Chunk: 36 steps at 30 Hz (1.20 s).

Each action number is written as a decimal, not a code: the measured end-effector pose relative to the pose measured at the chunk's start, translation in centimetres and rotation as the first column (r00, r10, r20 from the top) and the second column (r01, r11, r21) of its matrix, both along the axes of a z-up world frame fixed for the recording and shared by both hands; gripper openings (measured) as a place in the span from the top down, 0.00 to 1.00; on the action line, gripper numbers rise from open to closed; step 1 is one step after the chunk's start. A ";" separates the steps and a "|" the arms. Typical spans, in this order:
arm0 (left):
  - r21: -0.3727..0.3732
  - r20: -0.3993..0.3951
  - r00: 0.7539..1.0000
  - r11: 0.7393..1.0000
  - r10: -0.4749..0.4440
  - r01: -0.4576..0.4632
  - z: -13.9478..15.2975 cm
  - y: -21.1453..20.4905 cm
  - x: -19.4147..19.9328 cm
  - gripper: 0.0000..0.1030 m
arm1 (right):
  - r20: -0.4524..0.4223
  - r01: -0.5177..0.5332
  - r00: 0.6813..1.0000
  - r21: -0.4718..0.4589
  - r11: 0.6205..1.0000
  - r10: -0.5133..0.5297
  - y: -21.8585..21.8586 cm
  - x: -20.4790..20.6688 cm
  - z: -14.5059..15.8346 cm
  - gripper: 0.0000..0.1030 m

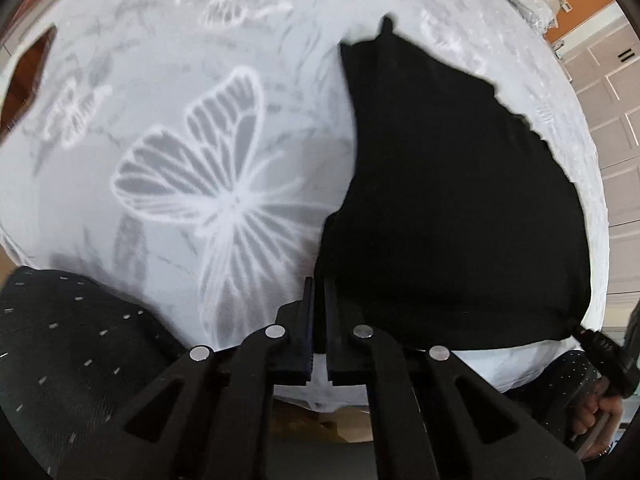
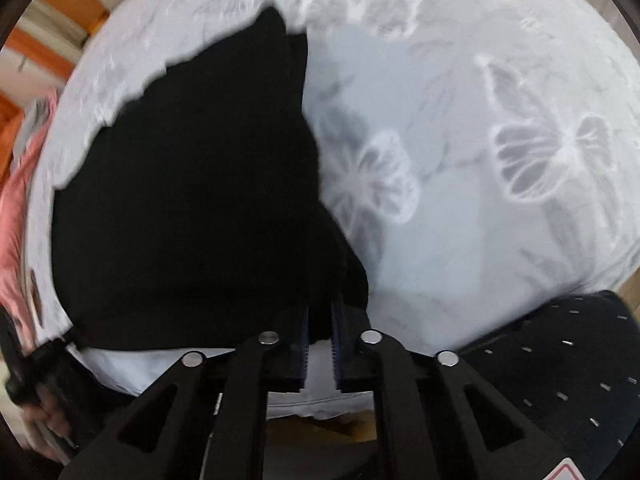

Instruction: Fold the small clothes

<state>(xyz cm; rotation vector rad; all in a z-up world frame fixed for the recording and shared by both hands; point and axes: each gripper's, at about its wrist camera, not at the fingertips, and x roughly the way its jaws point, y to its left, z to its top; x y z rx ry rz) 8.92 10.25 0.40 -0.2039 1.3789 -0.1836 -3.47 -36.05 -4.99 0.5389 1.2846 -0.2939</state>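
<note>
Each hand-held gripper, left and right, is clamped on a near corner of the black garment, stretching its hem flat over the bed for folding.

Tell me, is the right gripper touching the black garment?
Touching. The right wrist view shows the right gripper shut on the black garment's near edge.

Each black tool has ribbed fingers, silver pivot pins and triangular cut-outs in its linkage arms.

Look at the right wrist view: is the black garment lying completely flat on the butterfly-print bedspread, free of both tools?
No: the right tool is shut on the near corner of the black garment, holding its edge over the bedspread.
</note>
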 end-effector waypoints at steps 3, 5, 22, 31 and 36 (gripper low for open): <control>0.032 0.112 0.993 0.999 -0.029 0.026 4.1 -0.4 -1.2 0.95 | 0.092 0.058 0.995 -0.095 0.994 -0.049 0.0 -1.4 4.0 0.78; 0.062 0.184 0.982 0.997 -0.046 0.036 6.4 -1.8 -1.2 0.89 | 0.169 0.000 0.985 -0.130 0.992 0.022 0.9 -1.0 6.3 0.79; 0.275 0.119 0.982 0.955 -0.146 0.109 -0.6 -7.2 0.9 0.81 | 0.093 -0.138 0.984 -0.160 0.977 0.154 2.5 5.0 3.1 1.00; 0.288 0.127 0.979 0.950 -0.163 0.121 -1.1 -7.5 0.6 0.81 | 0.132 -0.105 0.983 -0.144 0.984 0.124 4.9 4.6 4.3 0.92; 0.292 0.126 0.978 0.949 -0.165 0.123 -0.9 -7.6 -0.2 0.81 | -0.027 -0.127 0.992 -0.194 0.973 0.124 4.5 4.0 -0.8 1.00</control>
